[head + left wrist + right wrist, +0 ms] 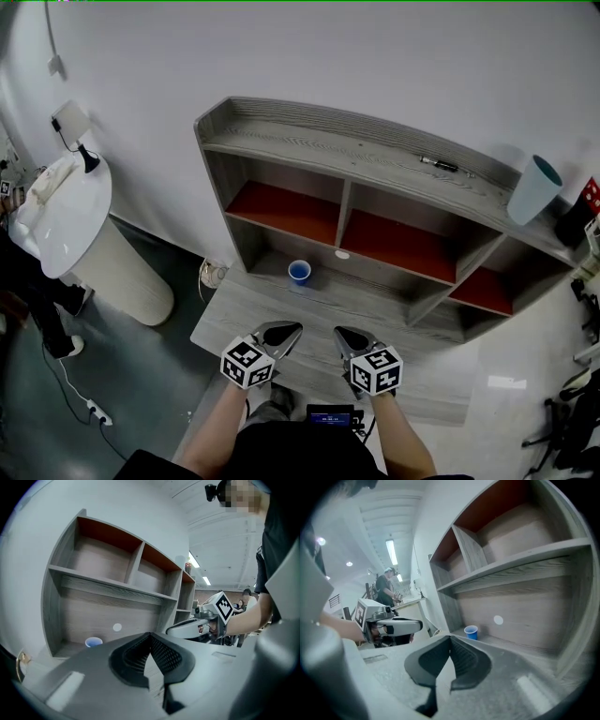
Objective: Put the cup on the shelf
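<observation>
A small blue cup [299, 272] stands upright on the grey desk surface [281, 309], in the lower left bay of the grey shelf unit [349, 155]. It also shows in the left gripper view [93, 642] and the right gripper view [471, 632]. My left gripper [286, 331] and right gripper [345, 336] hover side by side over the desk's front part, well short of the cup. Both point toward the shelf. The left gripper [150, 635] has its jaws closed tip to tip with nothing between them, and so does the right gripper [450, 638].
A tall pale blue cup [535, 189] and a dark pen [439, 164] sit on the shelf's top board. A white round pedestal table [70, 220] stands at the left, with a power strip [97, 411] on the floor. A person [386, 588] stands far back.
</observation>
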A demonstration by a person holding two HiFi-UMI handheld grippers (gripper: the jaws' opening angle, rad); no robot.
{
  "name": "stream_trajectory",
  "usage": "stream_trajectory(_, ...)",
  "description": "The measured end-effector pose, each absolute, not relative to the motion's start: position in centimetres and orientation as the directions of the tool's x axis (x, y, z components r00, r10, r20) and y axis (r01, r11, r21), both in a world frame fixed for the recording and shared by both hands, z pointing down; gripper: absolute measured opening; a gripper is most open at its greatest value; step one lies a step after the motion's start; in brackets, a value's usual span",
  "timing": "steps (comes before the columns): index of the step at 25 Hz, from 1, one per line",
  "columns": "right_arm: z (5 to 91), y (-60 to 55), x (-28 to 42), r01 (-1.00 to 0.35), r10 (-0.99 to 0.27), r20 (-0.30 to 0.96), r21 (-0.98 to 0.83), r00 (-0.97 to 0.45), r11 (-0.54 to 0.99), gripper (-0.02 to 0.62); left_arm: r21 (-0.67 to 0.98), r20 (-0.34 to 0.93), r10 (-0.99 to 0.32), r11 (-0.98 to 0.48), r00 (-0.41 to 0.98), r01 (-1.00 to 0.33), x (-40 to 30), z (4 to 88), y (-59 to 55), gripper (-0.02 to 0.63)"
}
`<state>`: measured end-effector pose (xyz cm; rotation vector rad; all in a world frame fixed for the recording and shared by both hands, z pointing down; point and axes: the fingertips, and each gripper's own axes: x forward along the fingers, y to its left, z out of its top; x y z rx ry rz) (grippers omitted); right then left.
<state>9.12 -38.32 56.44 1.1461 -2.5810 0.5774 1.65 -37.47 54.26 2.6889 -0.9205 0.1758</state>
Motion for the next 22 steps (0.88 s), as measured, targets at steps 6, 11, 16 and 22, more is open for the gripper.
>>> stream_trajectory(6,57.1,-35.3,9.2,-0.732,-0.628,0.381,-0.279,-0.679,0.622,0.002,0.225,0.209,-0.618,-0.724,0.758,-0.652,1.4,54.5,-33.9,0.002)
stream_trajectory(11,57.4,-33.3,8.9,-0.729,-0.623,0.381,-0.296,-0.683,0.617,0.002,0.227,0.219,-0.646,-0.695,0.732,-0.682,0.1,54.7,-32.3,0.002)
stream_trajectory(16,57.3,-31.8,9.1,-0.74,-0.634,0.385,-0.296,-0.671,0.604,0.002,0.183,0.221,-0.628,-0.725,0.746,-0.664,0.4,54.5,-31.0,0.002)
stream_trajectory(22,57.4,-29.2,8.5,-0.765,-0.658,0.393,-0.281,-0.643,0.579,0.002,0.176,0.225,-0.579,-0.767,0.783,-0.618,0.1,54.9,-27.5,0.002)
